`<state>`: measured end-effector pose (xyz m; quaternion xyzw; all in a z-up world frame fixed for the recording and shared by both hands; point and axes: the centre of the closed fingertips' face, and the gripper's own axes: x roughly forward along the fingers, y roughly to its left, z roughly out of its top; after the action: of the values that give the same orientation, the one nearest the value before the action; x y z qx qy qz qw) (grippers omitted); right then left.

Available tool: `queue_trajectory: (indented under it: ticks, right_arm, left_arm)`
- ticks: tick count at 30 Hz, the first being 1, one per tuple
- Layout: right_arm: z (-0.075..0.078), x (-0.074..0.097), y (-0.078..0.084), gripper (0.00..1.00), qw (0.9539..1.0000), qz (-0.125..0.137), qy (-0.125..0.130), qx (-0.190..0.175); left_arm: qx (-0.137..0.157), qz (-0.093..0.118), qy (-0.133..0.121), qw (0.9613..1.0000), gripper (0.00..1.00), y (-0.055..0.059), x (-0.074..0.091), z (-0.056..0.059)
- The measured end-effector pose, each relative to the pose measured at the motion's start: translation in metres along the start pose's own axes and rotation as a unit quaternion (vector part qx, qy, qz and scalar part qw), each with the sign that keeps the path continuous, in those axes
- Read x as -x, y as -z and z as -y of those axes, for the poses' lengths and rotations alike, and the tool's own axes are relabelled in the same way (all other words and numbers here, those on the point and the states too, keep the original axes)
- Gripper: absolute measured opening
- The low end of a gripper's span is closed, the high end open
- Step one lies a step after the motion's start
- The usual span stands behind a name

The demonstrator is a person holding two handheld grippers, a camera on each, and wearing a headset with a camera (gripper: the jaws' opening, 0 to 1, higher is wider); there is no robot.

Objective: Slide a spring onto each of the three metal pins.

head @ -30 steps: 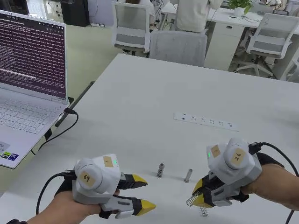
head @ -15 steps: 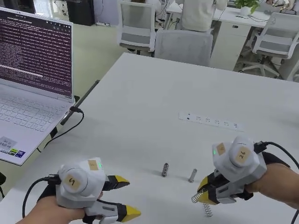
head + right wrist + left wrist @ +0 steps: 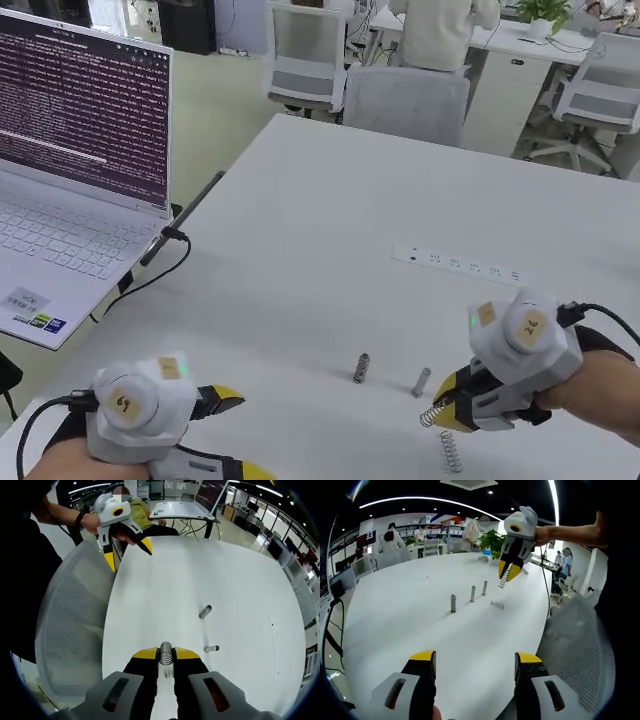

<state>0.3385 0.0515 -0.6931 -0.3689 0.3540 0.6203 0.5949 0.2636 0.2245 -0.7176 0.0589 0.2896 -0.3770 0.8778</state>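
- White tabletop (image 3: pixel 330 220) spreads broad and mostly bare ahead of both sets of fingers, with a laptop (image 3: pixel 70 170) at its left edge and a power strip (image 3: pixel 465 265) lying beyond the pins.
- Pinched narrow, the right gripper (image 3: pixel 166 656) grips a spring (image 3: pixel 166 649) that sticks out past its yellow tips, lifted off the table.
- Held wide apart, the fingers of the left gripper (image 3: pixel 476 657) carry nothing and hang low over the near table edge.
- From the left gripper view, three upright pins stand in a row ahead of its fingers: a sprung pin (image 3: pixel 453 603) nearest, then a bare middle pin (image 3: pixel 472 593) and a bare far pin (image 3: pixel 484 587) (the head view counts two pins, one sprung and one bare).
- Flat on the table lies a loose spring (image 3: pixel 496 604), just beside the bare pins and below the right gripper's tips.
- Open table lies between the left fingers and the pins.
- Beside the table edge, left of the right fingers, a mesh chair (image 3: pixel 75 620) crowds in.
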Motion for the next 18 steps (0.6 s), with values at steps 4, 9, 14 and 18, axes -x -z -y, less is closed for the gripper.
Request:
queue_trajectory:
  ticks: [4,9,14,18]
  right_arm:
    - [0.006,0.000,-0.003,0.08,1.0000,0.000,0.003,-0.001]
    - [0.016,-0.003,-0.002,0.08,0.9999,-0.007,0.008,0.000]
    - [0.028,-0.005,0.001,0.08,0.9998,-0.014,0.016,-0.005]
    - [0.037,-0.006,0.005,0.08,0.9994,-0.020,0.025,-0.010]
  left_arm:
    - [0.011,0.001,-0.009,0.9999,0.61,0.004,0.004,-0.003]
    - [0.022,0.008,-0.020,0.9995,0.62,0.004,0.006,-0.007]
    - [0.028,0.013,-0.025,0.9992,0.62,0.003,0.006,-0.008]
    - [0.032,0.017,-0.026,0.9990,0.62,0.002,0.005,-0.008]
